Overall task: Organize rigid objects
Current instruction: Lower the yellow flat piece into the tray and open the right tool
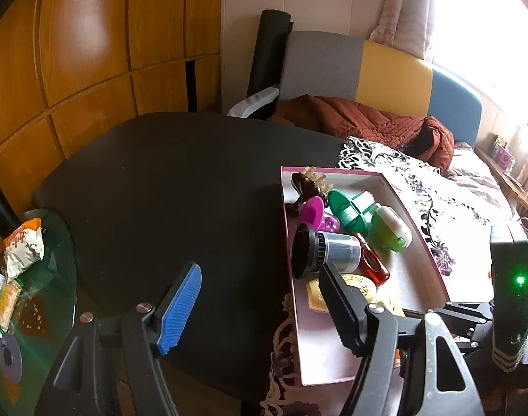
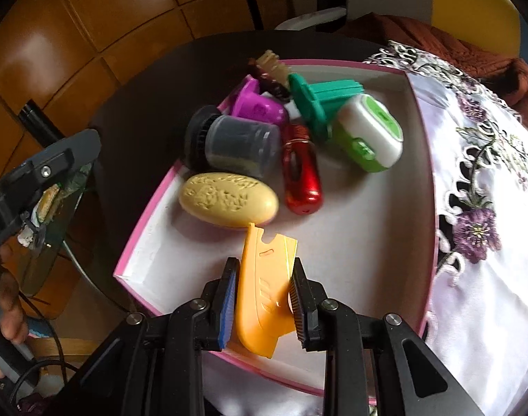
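The right claw [image 2: 264,298] pinches the orange piece [image 2: 264,287] over the box [image 2: 139,239] to drop it in, while the left claw [image 1: 260,308] waits open, holding nothing.

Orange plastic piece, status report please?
Right gripper shut on flat orange plastic piece, above pink-rimmed white box. Left gripper open, empty. Nothing in the way.

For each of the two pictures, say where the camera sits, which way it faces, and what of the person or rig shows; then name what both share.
Left wrist: on the left gripper, looking down over the black table and pink-rimmed box; its open fingers show.
Right wrist: on the right gripper, looking down into the box, shut on an orange plastic piece; a hand shows.
Shared: box, black-lidded jar.
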`<state>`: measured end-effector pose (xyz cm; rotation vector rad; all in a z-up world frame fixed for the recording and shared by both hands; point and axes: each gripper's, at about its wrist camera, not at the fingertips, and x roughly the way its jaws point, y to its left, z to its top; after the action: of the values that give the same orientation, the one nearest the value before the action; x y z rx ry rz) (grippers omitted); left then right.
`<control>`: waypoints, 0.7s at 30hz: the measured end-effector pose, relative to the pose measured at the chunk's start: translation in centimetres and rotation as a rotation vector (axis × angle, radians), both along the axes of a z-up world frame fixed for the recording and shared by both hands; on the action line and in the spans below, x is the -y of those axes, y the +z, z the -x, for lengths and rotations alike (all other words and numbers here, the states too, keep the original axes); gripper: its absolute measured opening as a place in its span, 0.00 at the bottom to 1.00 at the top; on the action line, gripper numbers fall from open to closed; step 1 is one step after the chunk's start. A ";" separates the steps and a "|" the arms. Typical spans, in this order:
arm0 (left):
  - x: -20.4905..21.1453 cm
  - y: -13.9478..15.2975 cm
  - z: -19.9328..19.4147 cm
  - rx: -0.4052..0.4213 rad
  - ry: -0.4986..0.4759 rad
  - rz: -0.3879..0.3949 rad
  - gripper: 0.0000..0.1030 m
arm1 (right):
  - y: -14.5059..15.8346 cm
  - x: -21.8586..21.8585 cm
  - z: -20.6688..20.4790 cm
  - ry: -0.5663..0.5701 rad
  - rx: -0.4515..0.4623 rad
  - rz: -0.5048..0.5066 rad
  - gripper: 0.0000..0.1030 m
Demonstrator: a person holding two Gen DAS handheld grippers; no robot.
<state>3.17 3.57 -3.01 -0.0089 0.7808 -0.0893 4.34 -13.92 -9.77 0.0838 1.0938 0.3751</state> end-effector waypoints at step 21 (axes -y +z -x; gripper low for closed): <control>0.1 -0.3 0.3 -0.009 -0.002 -0.008 0.70 | 0.1 -0.4 0.3 0.002 0.001 -0.023 0.29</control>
<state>2.91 3.45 -3.31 -0.0010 0.7904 -0.0876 4.06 -13.50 -9.67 0.1027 1.0887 0.3895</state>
